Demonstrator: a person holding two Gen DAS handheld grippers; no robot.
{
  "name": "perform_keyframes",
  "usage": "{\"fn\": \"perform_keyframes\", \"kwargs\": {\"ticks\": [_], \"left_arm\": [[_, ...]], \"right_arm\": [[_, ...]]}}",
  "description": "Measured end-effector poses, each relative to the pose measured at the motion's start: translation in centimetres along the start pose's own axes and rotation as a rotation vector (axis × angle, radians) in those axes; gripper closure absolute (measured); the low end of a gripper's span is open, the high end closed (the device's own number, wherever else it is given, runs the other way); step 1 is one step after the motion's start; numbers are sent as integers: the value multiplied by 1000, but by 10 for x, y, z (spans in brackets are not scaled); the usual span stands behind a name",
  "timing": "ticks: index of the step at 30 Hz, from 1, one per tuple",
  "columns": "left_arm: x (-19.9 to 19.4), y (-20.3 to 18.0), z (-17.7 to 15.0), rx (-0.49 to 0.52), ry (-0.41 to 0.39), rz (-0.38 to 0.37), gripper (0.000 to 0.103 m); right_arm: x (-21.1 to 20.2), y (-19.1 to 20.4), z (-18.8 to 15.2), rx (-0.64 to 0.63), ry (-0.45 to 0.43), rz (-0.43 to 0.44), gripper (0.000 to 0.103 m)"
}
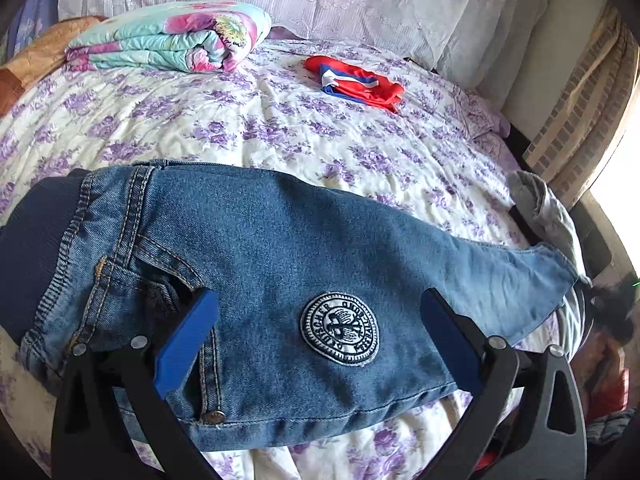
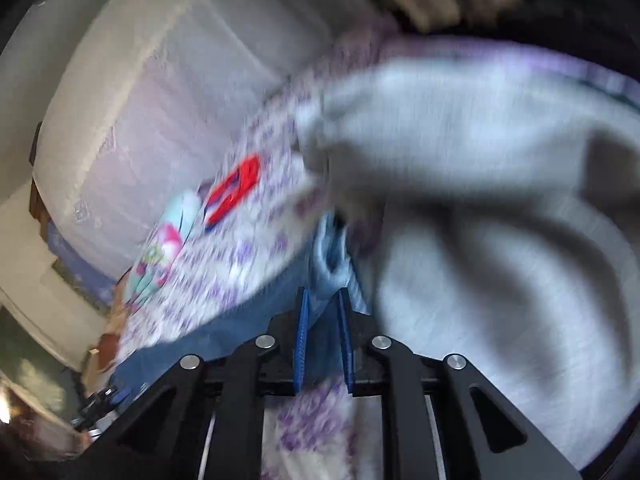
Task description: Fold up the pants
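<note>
Denim jeans (image 1: 256,280) with a round embroidered patch (image 1: 339,329) lie on the floral bed (image 1: 240,120). The left claw (image 1: 316,340) gapes wide over them, gripping nothing. The blurred right view shows the right claw (image 2: 323,320) slightly parted around a denim fold, grey cloth (image 2: 500,200) at 2 o'clock.

A bed (image 1: 248,128) under a white sheet with purple flowers carries blue jeans (image 1: 280,264) across the lower frame, a folded floral quilt (image 1: 168,40) upper left, a red-blue-white garment (image 1: 356,80) upper centre, and pillows (image 1: 400,0) along the top.
</note>
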State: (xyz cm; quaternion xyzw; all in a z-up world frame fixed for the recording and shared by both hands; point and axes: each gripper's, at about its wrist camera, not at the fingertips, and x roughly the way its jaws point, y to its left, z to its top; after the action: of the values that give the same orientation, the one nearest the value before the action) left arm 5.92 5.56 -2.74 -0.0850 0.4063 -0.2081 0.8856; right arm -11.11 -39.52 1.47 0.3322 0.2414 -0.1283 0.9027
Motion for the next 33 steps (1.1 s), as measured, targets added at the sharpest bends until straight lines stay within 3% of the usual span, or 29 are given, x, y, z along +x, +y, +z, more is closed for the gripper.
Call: {"fn": "perform_keyframes", "kwargs": {"ticks": [1, 2, 4, 5, 8, 12, 17, 19, 20, 23, 27, 30, 33], "left_arm": [[-1, -1, -1, 3, -6, 5, 4], [-1, -3, -2, 6, -15, 9, 4], [-1, -6, -4, 19, -22, -7, 4], [-1, -8, -7, 28, -21, -29, 4], [2, -17, -14, 69, -27, -1, 4], [17, -27, -21, 152, -11, 103, 4], [27, -38, -29, 238, -28, 218, 4], [28, -37, -30, 245, -35, 226, 4], [29, -36, -30, 246, -36, 224, 4], [30, -34, -29, 249, -39, 213, 4], [35, -38, -32, 271, -47, 234, 4], [37, -39, -32, 275, -49, 246, 4], [36, -38, -32, 271, -52, 238, 4]], "right_arm": [[-17, 10, 9, -49, -87, -64, 81], [-22, 23, 15, -105, -115, -49, 76], [-10, 52, 22, -185, -74, 61, 51], [7, 75, 22, -215, -11, 187, 36], [81, 147, 9, -306, 261, 493, 35], [193, 234, -20, -417, 584, 667, 35], [286, 285, -63, -368, 937, 737, 35], [305, 294, -80, -347, 1073, 753, 34], [313, 298, -85, -365, 1098, 729, 32], [313, 305, -98, -342, 1229, 817, 27], [305, 319, -108, -422, 1313, 888, 11], [312, 334, -124, -487, 1314, 827, 11], [318, 356, -139, -472, 1320, 868, 10]]}}
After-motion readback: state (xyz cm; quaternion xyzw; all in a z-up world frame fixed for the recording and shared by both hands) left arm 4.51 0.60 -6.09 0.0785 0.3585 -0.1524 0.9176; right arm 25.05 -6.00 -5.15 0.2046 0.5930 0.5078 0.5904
